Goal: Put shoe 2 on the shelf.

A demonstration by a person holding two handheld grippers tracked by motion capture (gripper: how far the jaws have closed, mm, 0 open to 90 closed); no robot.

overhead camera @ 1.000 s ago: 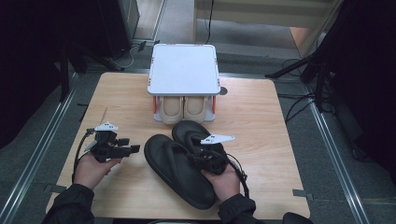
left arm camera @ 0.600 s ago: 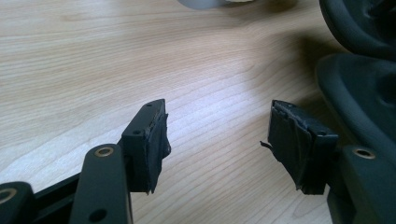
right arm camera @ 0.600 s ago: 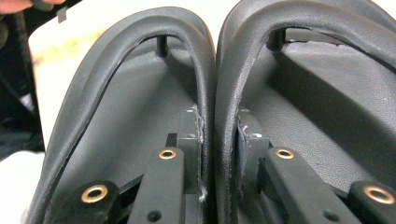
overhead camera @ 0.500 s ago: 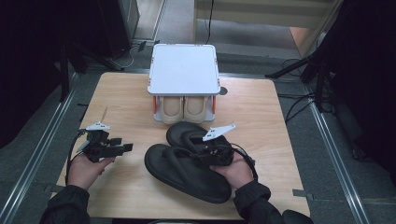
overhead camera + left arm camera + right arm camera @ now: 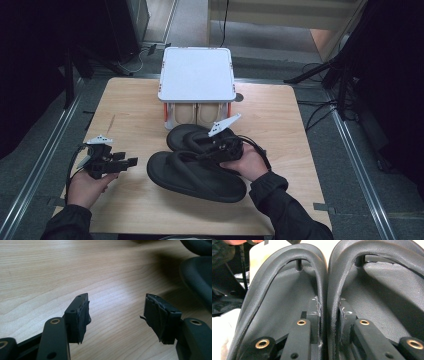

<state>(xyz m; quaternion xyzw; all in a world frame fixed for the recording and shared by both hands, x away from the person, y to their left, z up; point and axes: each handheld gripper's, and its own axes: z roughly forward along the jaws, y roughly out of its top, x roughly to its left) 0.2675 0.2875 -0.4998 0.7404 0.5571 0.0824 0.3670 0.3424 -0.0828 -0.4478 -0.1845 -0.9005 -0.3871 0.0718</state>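
The pair of black flip-flops [image 5: 197, 167] has swung flatter since a moment ago and now lies crosswise mid-table in front of the white rack [image 5: 197, 75]. The right gripper [image 5: 212, 149] pinches both inner straps together. The left gripper [image 5: 131, 161] sits wide open and empty, just beside the near sandal's end.

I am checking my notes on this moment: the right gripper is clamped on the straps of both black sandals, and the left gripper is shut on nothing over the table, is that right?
Not quite: the left gripper is open, not shut. The left gripper view shows its jaws standing well apart over bare wooden table. The rest holds: in the right gripper view, the right gripper pinches the adjoining straps of both black sandals.
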